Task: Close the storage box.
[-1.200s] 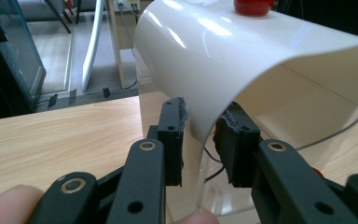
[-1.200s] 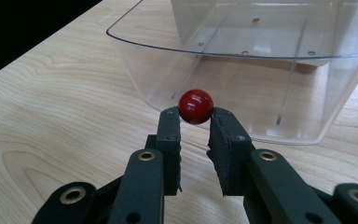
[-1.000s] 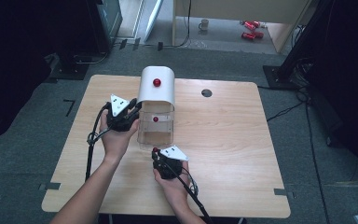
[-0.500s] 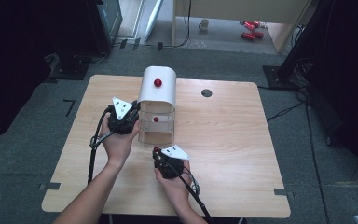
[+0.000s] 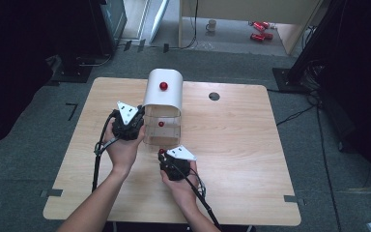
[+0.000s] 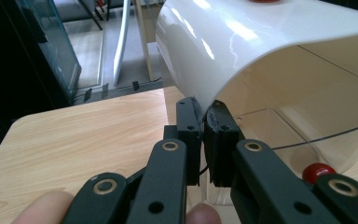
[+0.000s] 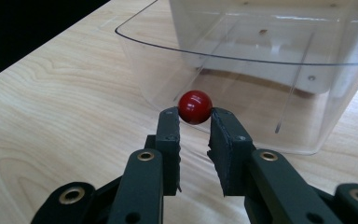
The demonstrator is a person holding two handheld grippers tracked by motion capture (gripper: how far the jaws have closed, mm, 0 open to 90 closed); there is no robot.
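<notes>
Left gripper (image 6: 204,121) newly clamped on white cover (image 6: 261,51)

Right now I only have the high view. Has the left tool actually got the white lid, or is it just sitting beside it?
Observer: Got it. In the left gripper view the left tool is shut on the lower edge of the white lid.
Operator: And the other hand?
Observer: In the right gripper view the right tool pinches a red ball between its tips, just in front of the wall of the clear box.
</notes>
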